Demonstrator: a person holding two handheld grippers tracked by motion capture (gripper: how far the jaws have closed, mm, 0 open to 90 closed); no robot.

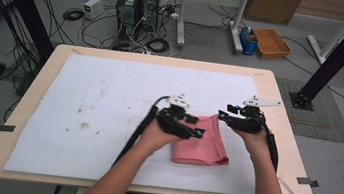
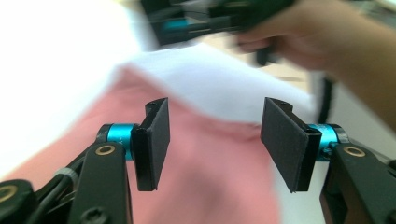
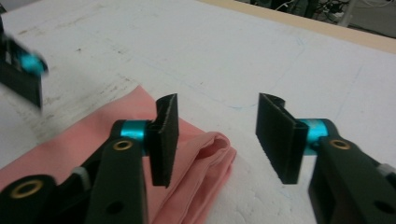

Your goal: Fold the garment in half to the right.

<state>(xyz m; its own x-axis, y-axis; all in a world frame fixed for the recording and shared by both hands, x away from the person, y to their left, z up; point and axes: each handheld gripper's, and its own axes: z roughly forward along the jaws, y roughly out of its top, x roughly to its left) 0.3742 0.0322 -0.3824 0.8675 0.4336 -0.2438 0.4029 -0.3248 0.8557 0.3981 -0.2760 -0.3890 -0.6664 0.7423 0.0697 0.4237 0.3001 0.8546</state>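
Item: folded pink cloth [image 1: 203, 140], lying flat on white sheet [image 1: 108, 104] over wooden counter [image 1: 283, 116], right of centre. Left gripper [image 1: 199, 133]: above cloth, jaws apart, nothing btwn pads. Right gripper [image 1: 222, 116]: at cloth's far corner, jaws apart, empty. Risk, est.: stacked layers at folded edge may spring open or slide w/o hold; a low pad could snag fabric and undo the fold.

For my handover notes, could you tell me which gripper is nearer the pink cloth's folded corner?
Right. The right gripper hangs open just above that corner of the pink cloth; the left gripper, also open, is over the cloth's middle.
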